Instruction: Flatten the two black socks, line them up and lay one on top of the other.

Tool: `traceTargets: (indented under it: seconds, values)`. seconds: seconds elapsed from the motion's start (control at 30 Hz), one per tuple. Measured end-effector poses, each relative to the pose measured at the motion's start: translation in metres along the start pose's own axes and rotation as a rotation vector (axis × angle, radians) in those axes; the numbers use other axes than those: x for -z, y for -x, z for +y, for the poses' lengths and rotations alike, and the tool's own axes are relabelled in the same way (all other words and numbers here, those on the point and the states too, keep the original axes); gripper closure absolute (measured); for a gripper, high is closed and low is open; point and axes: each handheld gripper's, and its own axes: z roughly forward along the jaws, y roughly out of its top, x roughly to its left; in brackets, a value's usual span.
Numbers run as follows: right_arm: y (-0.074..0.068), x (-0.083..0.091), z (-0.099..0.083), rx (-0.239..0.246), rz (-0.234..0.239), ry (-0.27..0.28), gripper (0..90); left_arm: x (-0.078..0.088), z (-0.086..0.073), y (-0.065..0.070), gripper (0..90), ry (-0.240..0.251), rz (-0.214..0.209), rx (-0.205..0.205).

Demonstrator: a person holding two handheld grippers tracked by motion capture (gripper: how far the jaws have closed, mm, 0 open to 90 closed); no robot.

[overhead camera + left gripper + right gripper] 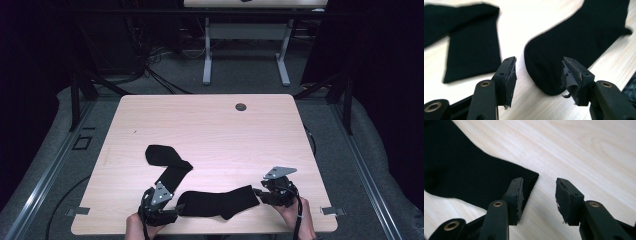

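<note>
Two black socks lie on the pale wooden table [210, 125]. One sock [220, 201] stretches flat along the front edge between my two grippers. The other sock [167, 162] lies bent, farther back and to the left. My left gripper [172, 207] is at the near sock's toe end. In the left gripper view its jaws [537, 77] stand open, the toe [574, 42] lies just ahead of them, and the bent sock [471, 47] is off to the left. My right gripper [257, 192] is open at the cuff end [461, 175], with bare wood between its pads [539, 197].
A round cable hole [241, 106] sits near the table's far edge. Behind the table stands another desk's white frame [245, 65], with cables on the grey floor. Black posts flank both sides. The back half of the tabletop is bare wood.
</note>
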Motion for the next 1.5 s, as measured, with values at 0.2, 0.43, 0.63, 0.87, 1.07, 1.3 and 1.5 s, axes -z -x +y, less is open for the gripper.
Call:
traceTargets:
  seconds: [0.2, 0.43, 0.63, 0.87, 1.07, 1.3, 1.5]
  values:
    - [-0.025, -0.009, 0.001, 0.001, 0.034, -0.023, 53.2, -0.022, 0.012, 0.011, 53.8, -0.046, -0.079, -0.050]
    - [-0.034, -0.030, -0.008, 0.024, 0.055, -0.077, 46.5, -0.045, 0.005, 0.004, 47.6, -0.101, -0.074, -0.039]
    - [-0.036, -0.031, -0.011, 0.066, 0.054, -0.074, 43.2, -0.044, 0.001, 0.003, 39.8, -0.097, -0.087, -0.083]
    - [-0.028, -0.030, -0.015, 0.072, 0.061, -0.056, 43.0, -0.042, -0.003, 0.001, 38.5, -0.073, -0.104, -0.092]
    - [-0.027, -0.031, -0.014, 0.074, 0.086, -0.056, 31.8, -0.043, -0.002, 0.003, 32.7, -0.061, -0.120, -0.096]
    - [-0.019, -0.019, -0.014, -0.015, 0.085, 0.058, 15.1, -0.016, 0.004, -0.012, 16.4, 0.018, -0.075, -0.057]
    - [-0.008, -0.009, -0.019, -0.044, 0.067, 0.069, 15.2, -0.004, 0.007, -0.043, 15.8, 0.013, 0.009, -0.024]
